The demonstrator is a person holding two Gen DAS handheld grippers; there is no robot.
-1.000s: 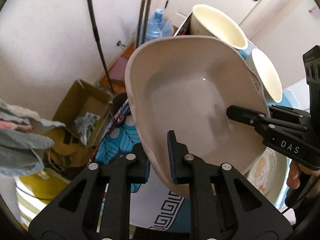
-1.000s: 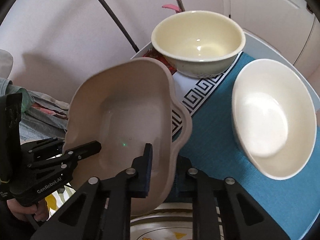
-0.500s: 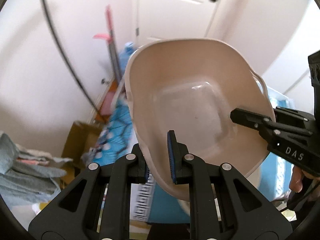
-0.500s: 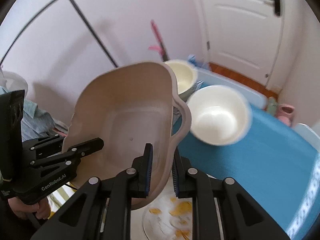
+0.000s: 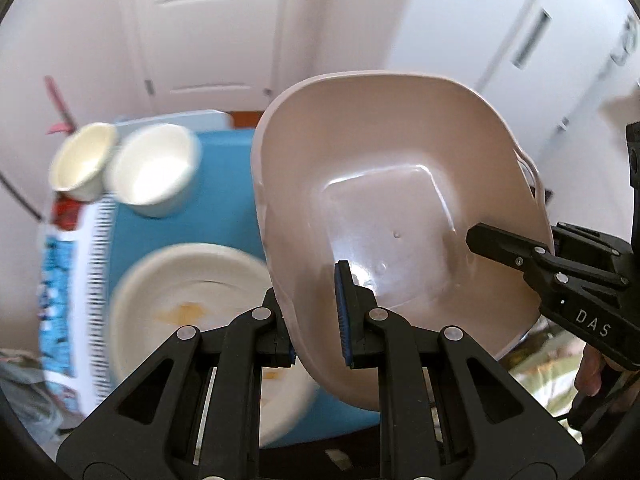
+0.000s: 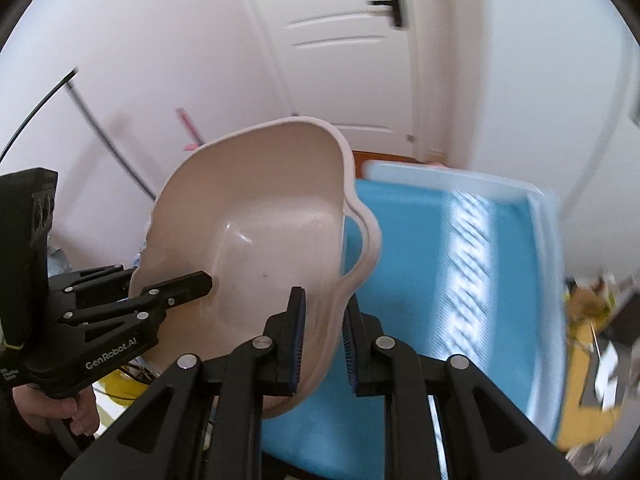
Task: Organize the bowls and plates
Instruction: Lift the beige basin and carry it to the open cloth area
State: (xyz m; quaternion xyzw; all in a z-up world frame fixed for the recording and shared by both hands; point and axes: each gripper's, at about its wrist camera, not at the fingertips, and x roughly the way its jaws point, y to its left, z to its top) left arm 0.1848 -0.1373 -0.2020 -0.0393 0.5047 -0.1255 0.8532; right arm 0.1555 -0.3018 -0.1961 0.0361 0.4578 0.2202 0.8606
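Both the left gripper [image 5: 318, 300] and right gripper [image 6: 322, 330] are clamping their jaws on the beige plastic basin [image 5: 400, 208], carried mid-frame; next it probably needs setting on the blue table [image 6: 404, 240].

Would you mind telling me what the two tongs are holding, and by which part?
Both hold the beige basin: the left tongs clamp its rim on one side, the right tongs clamp the opposite rim by the handle.
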